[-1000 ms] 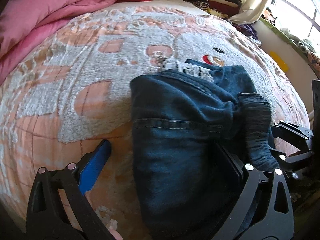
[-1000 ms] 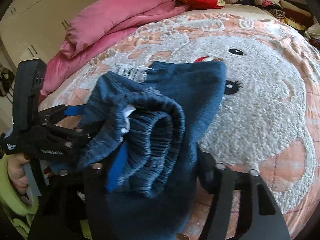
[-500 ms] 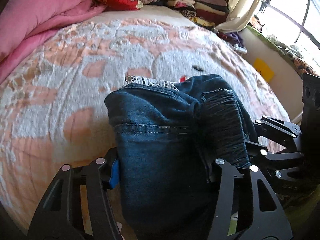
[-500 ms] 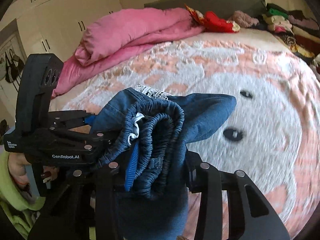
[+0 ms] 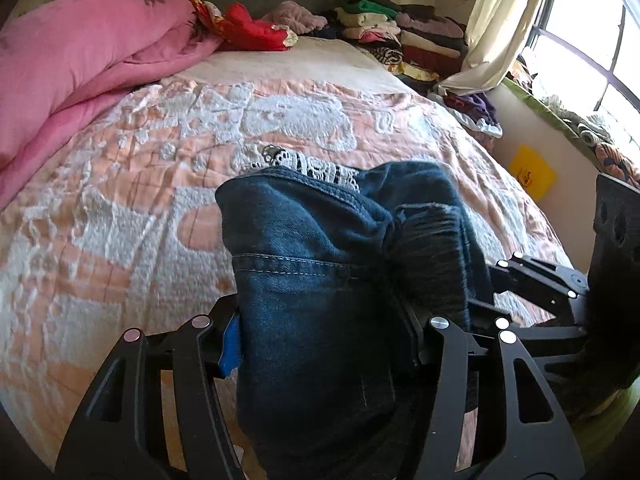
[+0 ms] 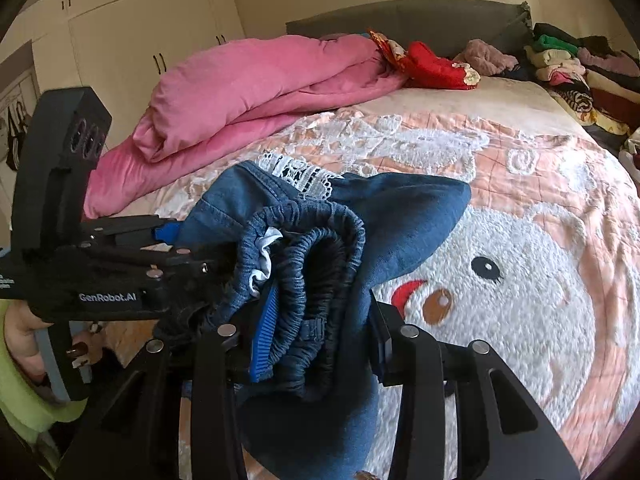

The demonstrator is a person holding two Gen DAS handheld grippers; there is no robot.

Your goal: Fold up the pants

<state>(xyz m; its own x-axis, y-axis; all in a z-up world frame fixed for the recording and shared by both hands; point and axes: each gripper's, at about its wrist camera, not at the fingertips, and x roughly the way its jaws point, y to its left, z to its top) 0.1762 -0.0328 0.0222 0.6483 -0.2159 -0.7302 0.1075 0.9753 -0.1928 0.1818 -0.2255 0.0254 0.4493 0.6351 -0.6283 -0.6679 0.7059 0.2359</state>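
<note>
I am holding the pants [image 5: 320, 288] bunched above the bed [image 5: 120, 208], my left tool [image 5: 324, 340] clamped on the denim bundle and my right tool [image 6: 320, 336] pinching the elastic waistband. With so many layers in each grip, an inner layer risks sliding free and dropping. The 2 tools are crowding each other, so they risk colliding, and the loose lace-trimmed end could sag crookedly.

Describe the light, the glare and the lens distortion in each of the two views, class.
Left wrist view: daylight from the window blows out its panes, the jeans read dark, and the fisheye bows the bedspread and blacks the corners. Right wrist view: softer, even light with no glare; the wardrobe doors curve, and the bear's face on the bedspread looks slightly soft.
</note>
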